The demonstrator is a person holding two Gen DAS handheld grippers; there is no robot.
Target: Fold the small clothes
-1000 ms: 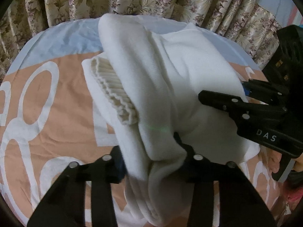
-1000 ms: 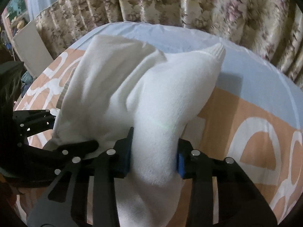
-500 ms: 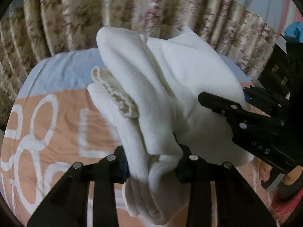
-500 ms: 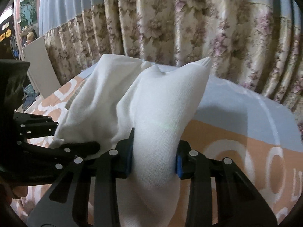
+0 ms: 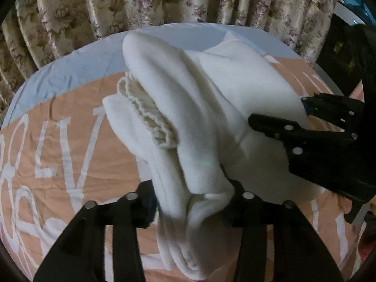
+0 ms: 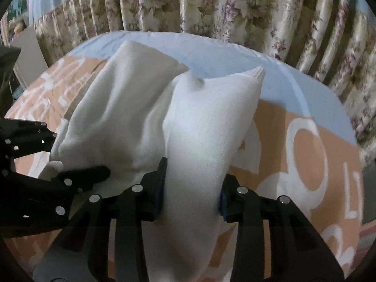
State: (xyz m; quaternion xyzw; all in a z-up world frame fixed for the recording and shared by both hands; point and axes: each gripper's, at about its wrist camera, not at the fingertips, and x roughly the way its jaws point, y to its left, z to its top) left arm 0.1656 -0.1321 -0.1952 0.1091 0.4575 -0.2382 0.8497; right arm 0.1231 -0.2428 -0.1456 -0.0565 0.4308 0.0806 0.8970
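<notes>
— Left gripper (image 5: 192, 202): jaws just been spreading, though the bunched white garment (image 5: 211, 108) sits between them, pads seemingly touching it on both sides. Right gripper (image 6: 190, 188): also easing a little wider, clamped on the other end of the same cloth.

— Garment's place?

— Hanging between both grippers, draped over the bed's orange-and-blue sheet (image 5: 58, 141), ribbed cuff (image 5: 150, 115) poking out of the folds.

— Risks?

— Uneven release, likely. With the left side loosening faster, could sag first and spill the stacked layers. Could also drag the fold askew if set down crooked.
</notes>
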